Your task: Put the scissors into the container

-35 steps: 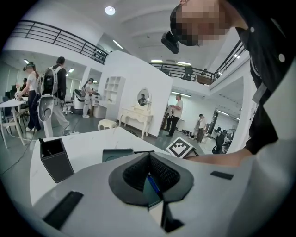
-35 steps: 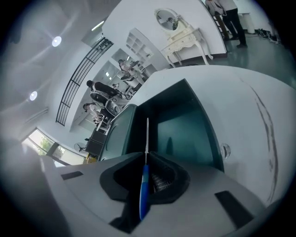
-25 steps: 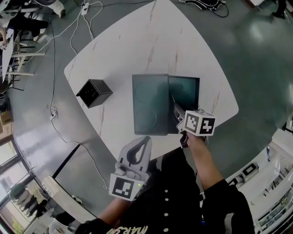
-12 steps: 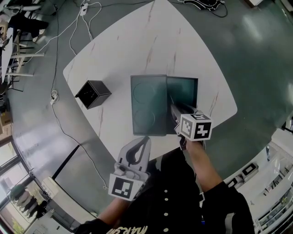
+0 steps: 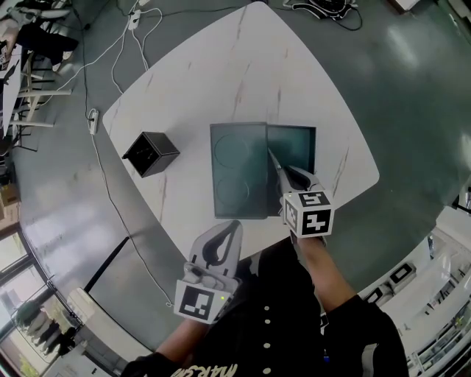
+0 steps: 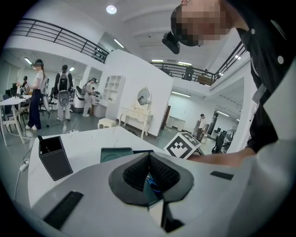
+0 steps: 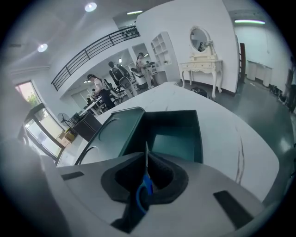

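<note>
Scissors point(image 7: 142, 192), blue-handled with a thin silver blade, sat pinched in the right gripper point(image 5: 293, 175) as its jaws closed; left gripper point(image 5: 229, 227) was pressed together.

A large, open indoor hall that looks like a shared workspace or research studio rather than a home. A mezzanine railing point(image 6: 60, 34) of black bars runs along an upper level above white walls, and round ceiling lights point(image 6: 111, 9) are set overhead. The floor point(image 5: 412, 88) is polished grey-green, and loose cables point(image 5: 116, 59) trail across it beyond the left corner of a white marble-patterned table point(image 5: 221, 74). Several people point(image 6: 63, 92) stand among desks in the background. By a white wall stand a white shelf unit point(image 6: 112, 90) and a white dressing table point(image 6: 135, 121) with a round mirror point(image 6: 143, 97).
</note>
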`<act>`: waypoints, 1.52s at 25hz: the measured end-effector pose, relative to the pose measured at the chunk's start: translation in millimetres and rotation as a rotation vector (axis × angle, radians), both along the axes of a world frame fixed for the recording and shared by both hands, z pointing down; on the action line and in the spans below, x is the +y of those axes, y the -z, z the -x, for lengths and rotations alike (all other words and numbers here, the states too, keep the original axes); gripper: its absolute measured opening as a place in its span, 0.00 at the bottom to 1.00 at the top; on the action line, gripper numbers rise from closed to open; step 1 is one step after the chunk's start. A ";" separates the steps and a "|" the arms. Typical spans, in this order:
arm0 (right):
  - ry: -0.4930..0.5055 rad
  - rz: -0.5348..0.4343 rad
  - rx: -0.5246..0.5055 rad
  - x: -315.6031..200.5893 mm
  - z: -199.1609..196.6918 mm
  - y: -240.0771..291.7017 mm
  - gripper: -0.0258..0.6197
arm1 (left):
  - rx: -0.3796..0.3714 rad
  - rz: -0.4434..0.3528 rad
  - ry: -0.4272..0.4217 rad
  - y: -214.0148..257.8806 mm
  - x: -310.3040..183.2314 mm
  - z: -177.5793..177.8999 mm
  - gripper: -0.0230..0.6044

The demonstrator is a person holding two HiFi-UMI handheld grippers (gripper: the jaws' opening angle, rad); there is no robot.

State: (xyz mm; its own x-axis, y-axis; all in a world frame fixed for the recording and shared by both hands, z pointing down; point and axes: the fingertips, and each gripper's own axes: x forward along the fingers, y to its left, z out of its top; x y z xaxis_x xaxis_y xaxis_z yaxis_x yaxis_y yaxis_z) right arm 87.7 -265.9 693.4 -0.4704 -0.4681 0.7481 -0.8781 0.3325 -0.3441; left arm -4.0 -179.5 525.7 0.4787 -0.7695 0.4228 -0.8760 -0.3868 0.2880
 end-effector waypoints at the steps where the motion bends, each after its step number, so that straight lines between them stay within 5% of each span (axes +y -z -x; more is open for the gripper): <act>1: 0.001 -0.004 0.002 0.2 0.1 0.7 0.08 | 0.000 -0.001 -0.001 0.2 0.3 0.3 0.08; 13: -0.046 -0.113 -0.100 4.6 -12.0 64.4 0.06 | 0.022 -0.104 -0.044 40.5 0.2 -2.3 0.08; 29: -0.078 -0.696 -0.137 46.9 -48.9 270.7 0.06 | -0.038 -0.358 -0.091 127.4 0.5 31.9 0.08; 38: -0.138 -0.890 -0.091 81.5 -56.7 336.8 0.06 | -0.009 -0.452 -0.086 167.5 10.7 48.3 0.08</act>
